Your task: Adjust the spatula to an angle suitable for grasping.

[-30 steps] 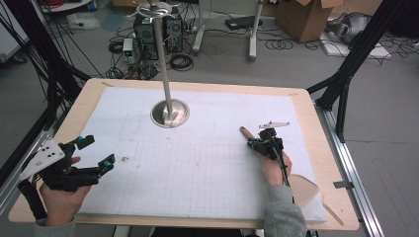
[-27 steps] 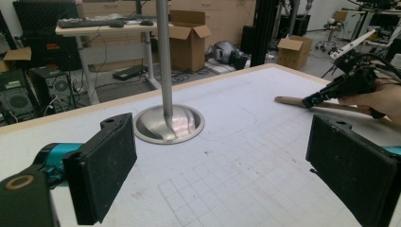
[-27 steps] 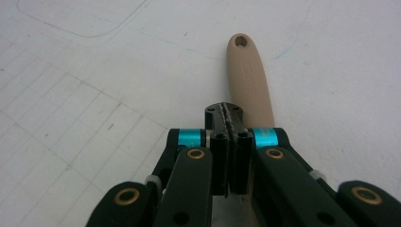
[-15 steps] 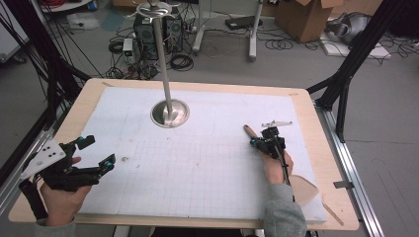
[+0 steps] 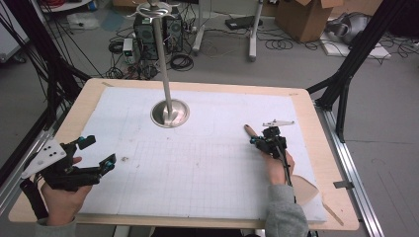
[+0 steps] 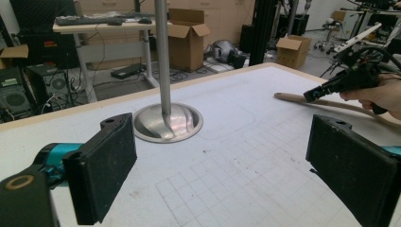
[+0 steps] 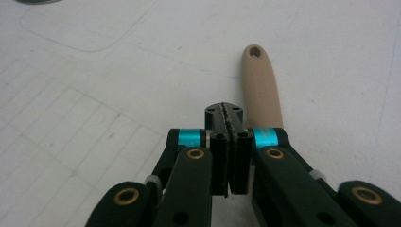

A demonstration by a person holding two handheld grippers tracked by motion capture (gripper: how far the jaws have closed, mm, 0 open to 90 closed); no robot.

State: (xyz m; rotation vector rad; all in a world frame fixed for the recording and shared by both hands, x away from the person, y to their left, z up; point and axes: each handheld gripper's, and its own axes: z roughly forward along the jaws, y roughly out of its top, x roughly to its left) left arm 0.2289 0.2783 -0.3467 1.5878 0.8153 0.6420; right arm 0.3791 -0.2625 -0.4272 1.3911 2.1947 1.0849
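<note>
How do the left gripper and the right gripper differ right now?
The left gripper has its fingers spread wide with nothing between them; the right gripper has its fingers pressed together, holding nothing. The left gripper sits at the near left edge of the table, far from any object; the right gripper sits on the right side, just beside the wooden handle. Both are black with teal accents and hand-held.

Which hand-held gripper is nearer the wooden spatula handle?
Right. The right hand-held gripper, jaws shut, sits right beside the wooden handle; the left hand-held gripper, jaws open, rests across the table near its left edge.
</note>
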